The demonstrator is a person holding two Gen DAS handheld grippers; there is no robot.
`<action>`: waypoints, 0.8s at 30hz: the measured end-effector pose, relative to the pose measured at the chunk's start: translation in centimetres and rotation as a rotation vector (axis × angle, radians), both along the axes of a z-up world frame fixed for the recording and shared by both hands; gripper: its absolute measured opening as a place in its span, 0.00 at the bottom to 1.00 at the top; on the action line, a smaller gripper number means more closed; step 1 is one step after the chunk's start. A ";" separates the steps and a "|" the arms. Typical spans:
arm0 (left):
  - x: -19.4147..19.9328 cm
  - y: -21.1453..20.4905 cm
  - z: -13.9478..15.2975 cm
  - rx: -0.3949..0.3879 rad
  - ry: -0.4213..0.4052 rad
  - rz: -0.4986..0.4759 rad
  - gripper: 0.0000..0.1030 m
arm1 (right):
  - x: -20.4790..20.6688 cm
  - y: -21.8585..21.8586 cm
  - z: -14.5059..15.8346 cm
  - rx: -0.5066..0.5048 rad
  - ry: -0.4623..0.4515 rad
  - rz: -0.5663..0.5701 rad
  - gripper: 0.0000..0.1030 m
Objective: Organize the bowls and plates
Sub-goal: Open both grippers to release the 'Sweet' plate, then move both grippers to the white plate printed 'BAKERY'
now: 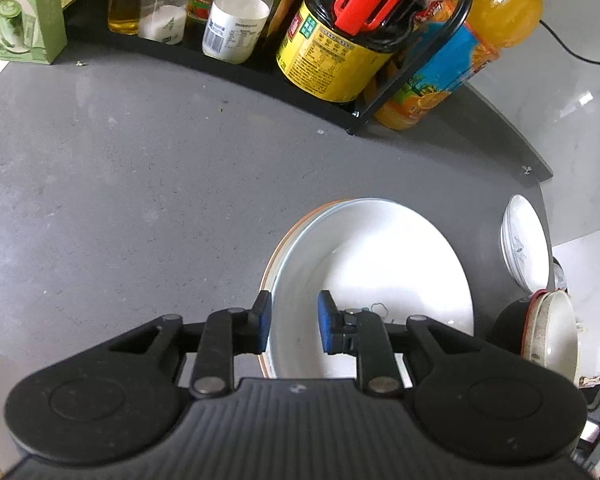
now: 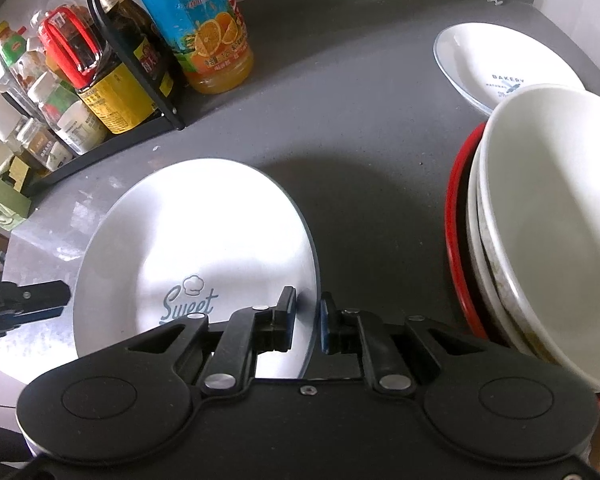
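Left gripper part open, straddles plate rim on bench. Right gripper part open over opposite rim. Weak pinch: plate slips, hits bowl stack.

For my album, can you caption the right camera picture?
Right gripper open astride the white "Sweet" plate's rim, stacked white bowls alongside.

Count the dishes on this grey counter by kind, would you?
Plates: 3 (Sweet plate, orange-rimmed plate beneath it, Bakery plate)
Bowls: at least 3, nested (white bowl on top, red-rimmed bowl outermost)
Total: at least 6
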State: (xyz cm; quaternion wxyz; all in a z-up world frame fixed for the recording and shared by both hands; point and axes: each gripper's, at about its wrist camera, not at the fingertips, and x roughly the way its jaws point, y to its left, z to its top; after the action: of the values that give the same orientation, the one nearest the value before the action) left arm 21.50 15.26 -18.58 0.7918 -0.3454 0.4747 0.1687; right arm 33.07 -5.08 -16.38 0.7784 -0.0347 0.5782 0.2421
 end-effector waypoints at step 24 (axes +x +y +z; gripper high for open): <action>2.1 -4.8 5.9 0.155 -0.115 -0.074 0.86 | 1.0 -5.2 10.5 0.174 -0.147 -0.103 0.71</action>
State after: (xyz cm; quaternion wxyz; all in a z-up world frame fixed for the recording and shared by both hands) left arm 23.63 10.47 -12.65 0.8478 -0.2743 0.4263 0.1555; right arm 34.03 -10.26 -5.90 0.8302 0.0449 0.4973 0.2478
